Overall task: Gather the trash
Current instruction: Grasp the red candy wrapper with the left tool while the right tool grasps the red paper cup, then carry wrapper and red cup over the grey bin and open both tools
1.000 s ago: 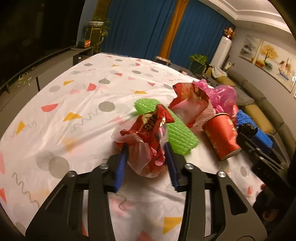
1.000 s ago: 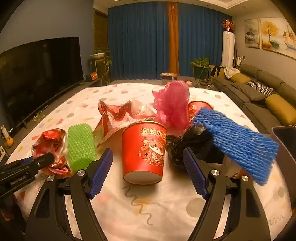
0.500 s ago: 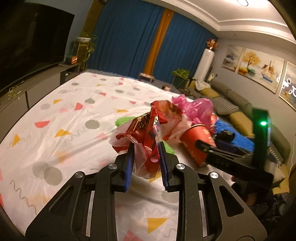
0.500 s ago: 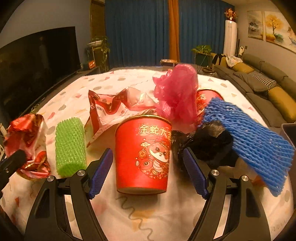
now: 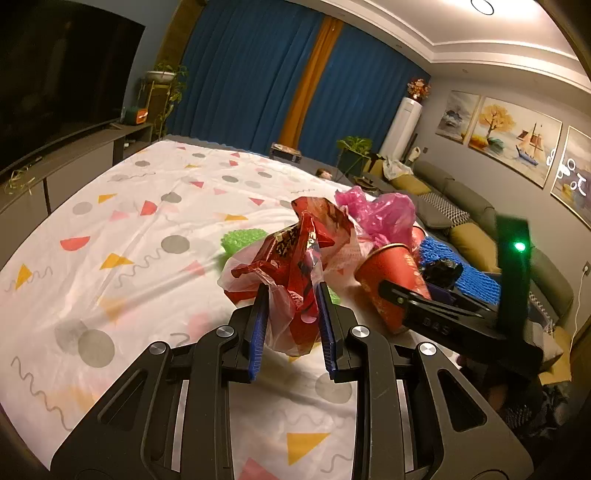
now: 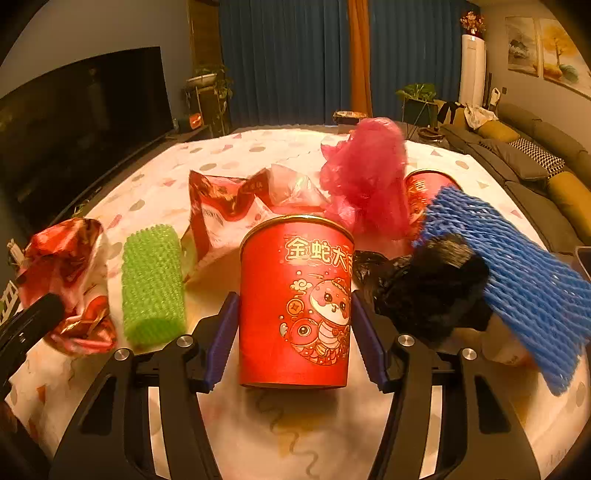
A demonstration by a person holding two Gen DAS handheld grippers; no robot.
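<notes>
Patterned white tablecloth (image 6: 295, 424), red cup (image 6: 295, 302), green foam sleeve (image 6: 153, 284), black bag (image 6: 428, 288)

We see a dim room under warm amber light from a recessed ceiling lamp (image 5: 482, 6), which leaves the television (image 6: 85, 122) black and casts soft shadows on the tablecloth (image 5: 110, 229). Both fisheye views bend strongly towards dark vignetted corners. The pink bag (image 6: 365, 177) looks slightly blurred; a green indicator light (image 5: 520, 246) glares.

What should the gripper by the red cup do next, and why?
Probably finish squeezing. The right gripper has a blue pad on each side of the upright red cup, and its jaws are closing, so a firm pinch would likely let it lift. The left gripper already grips a crumpled red wrapper.
</notes>
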